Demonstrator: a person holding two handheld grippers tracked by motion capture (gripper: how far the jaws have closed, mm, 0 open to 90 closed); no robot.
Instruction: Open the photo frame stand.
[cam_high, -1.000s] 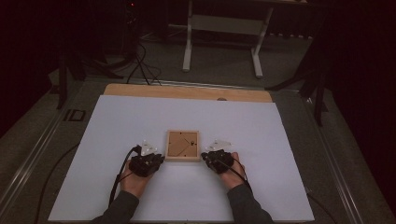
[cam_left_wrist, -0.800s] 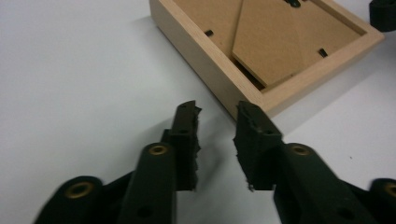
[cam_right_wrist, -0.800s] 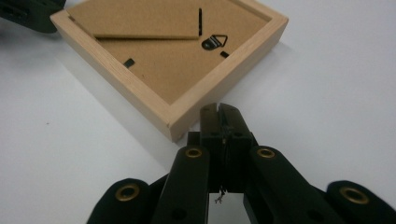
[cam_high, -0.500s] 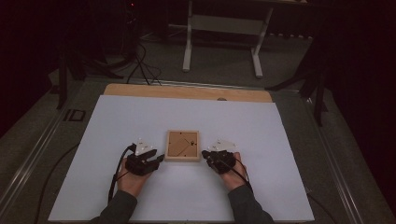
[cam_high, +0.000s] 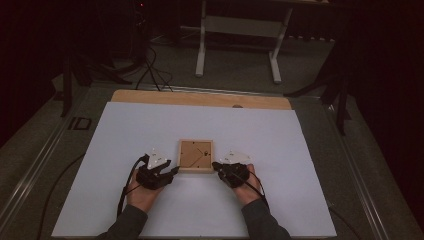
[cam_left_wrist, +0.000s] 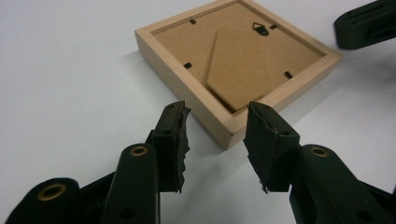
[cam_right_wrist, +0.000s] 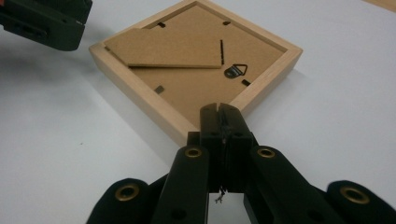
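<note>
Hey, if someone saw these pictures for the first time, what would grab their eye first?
Probably the small wooden picture frame, lying back side up in the middle of the white table, its cardboard stand and hanger showing. The left tongs sit at its near corner; their jaws have just been opening and stand apart, gripping nothing. The right tongs are shut, their tip at the frame's opposite corner.

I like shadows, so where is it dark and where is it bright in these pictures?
High view: the floor around the table is nearly black, and the white table is dim. Left gripper view: bright, with a soft shadow beside the wooden frame. Right gripper view: bright, with the closest black gripper parts a bit blurry.
</note>
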